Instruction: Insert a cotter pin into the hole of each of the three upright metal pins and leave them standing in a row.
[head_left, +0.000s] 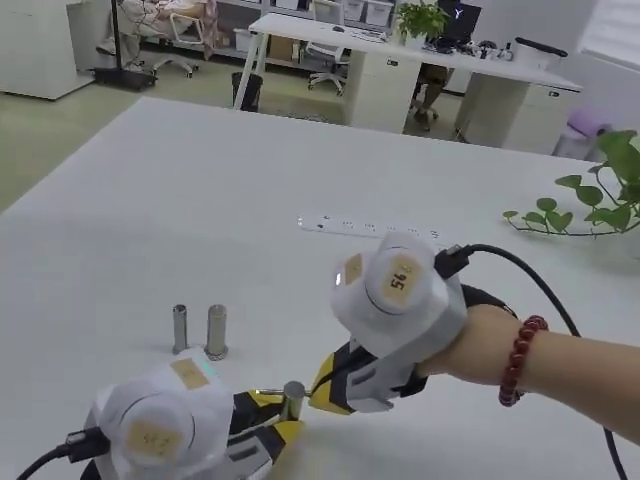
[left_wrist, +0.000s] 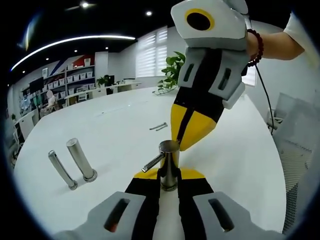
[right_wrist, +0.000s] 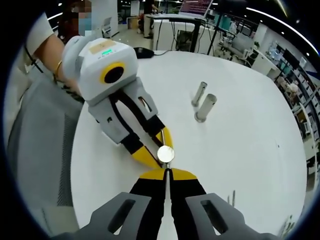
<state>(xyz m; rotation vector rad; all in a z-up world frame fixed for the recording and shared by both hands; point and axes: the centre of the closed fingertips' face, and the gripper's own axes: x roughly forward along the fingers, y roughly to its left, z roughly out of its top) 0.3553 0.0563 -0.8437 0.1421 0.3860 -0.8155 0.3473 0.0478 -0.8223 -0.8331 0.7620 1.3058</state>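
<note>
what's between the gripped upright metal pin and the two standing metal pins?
Bare white tabletop, plus the silvery cotter pin jutting from the gripped pin; left gripper view.

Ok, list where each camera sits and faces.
Head view: on the person's head, facing down at the white table; left claw, right claw, right forearm show.
Left gripper view: on the left claw, along its jaws, shut on the upright metal pin; right claw, beaded wrist above.
Right gripper view: on the right claw, down onto that pin's top, jaws shut on the cotter pin; left claw opposite.
Shared: both gripper views show the two free pins.
</note>
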